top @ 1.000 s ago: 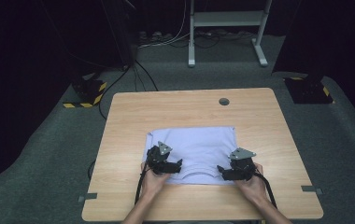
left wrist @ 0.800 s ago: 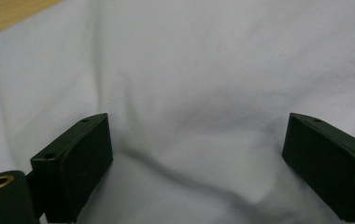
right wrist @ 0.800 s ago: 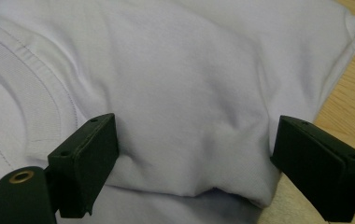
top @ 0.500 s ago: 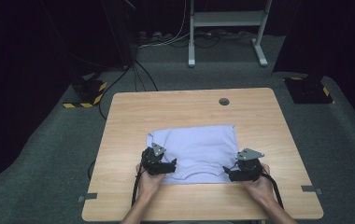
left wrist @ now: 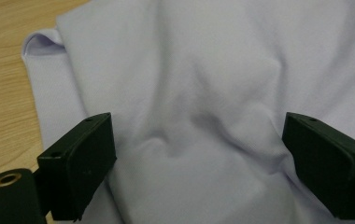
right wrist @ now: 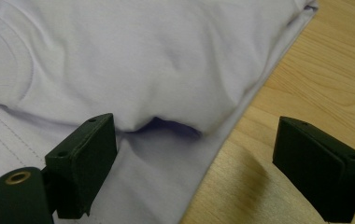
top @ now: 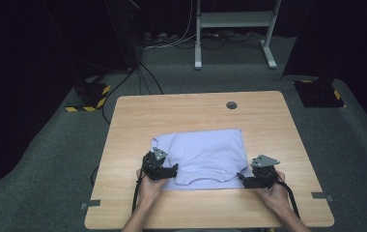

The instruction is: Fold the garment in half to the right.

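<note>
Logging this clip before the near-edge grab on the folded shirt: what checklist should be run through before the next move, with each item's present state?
1. Left gripper jaws apart: ok.
2. Right gripper jaws apart: ok.
3. Lavender shirt fabric between left jaws: ok, cloth spans the gap.
4. Shirt edge between right jaws: ok, edge runs between them, bare table on one side.
5. Both layers caught at right corner: cannot tell.
6. Shirt fully on table: ok.

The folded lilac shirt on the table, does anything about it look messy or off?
Mostly neat. The lilac T-shirt lies folded on the wooden table, but near the right gripper a top layer bulges up and leaves a dark gap at the edge. The left gripper is open over soft wrinkles. No damage visible.
</note>
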Demonstrator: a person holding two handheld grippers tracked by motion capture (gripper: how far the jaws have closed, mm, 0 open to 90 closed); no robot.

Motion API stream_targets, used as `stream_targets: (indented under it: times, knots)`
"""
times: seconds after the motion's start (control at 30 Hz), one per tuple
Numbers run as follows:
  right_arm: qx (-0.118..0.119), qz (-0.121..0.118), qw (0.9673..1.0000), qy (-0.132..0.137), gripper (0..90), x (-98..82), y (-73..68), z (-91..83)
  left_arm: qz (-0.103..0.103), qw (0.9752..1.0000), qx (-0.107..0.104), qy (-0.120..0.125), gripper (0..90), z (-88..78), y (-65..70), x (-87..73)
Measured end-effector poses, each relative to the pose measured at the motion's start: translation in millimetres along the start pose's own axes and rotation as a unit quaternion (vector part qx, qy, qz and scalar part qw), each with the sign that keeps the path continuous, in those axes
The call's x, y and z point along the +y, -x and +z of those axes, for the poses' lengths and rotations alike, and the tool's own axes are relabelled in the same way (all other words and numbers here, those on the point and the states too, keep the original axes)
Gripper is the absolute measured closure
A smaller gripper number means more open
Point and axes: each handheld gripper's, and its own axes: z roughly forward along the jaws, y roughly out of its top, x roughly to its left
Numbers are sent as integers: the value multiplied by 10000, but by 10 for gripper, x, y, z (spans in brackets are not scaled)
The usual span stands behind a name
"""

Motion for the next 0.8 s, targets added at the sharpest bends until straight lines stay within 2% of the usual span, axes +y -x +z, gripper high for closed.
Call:
stream_targets:
  times: [0.27,0.53,0.63,0.73,0.8]
  knots:
    - [-4,80,10000,1,129,-32,71,-18,-39,10000,-40,-19,109,-32,-51,-22]
    - [27,176,9998,-40,130,-33,103,-16,-194,9997,-137,-12,89,-31,-67,-33]
    - [26,233,9997,-111,130,-6,96,-17,-277,9992,-235,175,82,-66,-60,-9]
    - [243,560,9979,227,132,56,91,-41,-342,9982,-164,473,84,-107,-38,72]
    - [293,636,9968,378,132,143,71,-21,-340,9982,-74,484,80,-79,-24,135]
